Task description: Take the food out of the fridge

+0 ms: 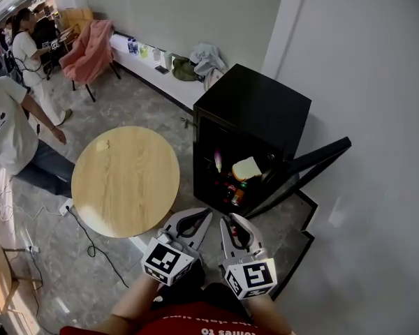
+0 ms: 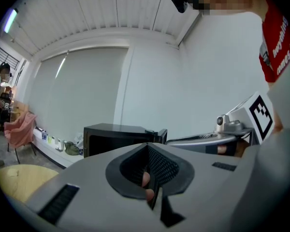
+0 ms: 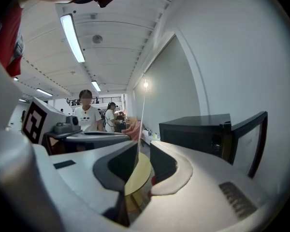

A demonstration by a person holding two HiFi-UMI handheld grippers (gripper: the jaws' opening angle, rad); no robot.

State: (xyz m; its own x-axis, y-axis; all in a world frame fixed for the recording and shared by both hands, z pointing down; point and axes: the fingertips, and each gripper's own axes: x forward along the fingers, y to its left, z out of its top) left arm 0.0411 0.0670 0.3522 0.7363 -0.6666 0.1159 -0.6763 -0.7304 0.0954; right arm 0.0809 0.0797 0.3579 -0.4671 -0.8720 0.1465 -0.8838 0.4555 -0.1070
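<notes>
A black mini fridge [image 1: 255, 110] stands against the wall with its door [image 1: 314, 162] swung open to the right. On its shelves I see a pale yellow slice of bread [image 1: 246, 167], a pink item [image 1: 217, 161] and some bottles [image 1: 237, 192] lower down. Both grippers are held side by side in front of the fridge, short of its opening. My left gripper [image 1: 204, 215] is shut with nothing in it, its jaws meeting in the left gripper view [image 2: 148, 145]. My right gripper [image 1: 230, 220] is slightly open and empty, with a narrow gap between its jaws [image 3: 142, 141].
A round wooden table [image 1: 126, 180] stands left of the fridge with a small pale item [image 1: 103, 145] on it. A cable [image 1: 84, 232] runs across the floor below it. Two people [image 1: 14, 131] stand at the far left, near a chair draped in pink cloth [image 1: 91, 47].
</notes>
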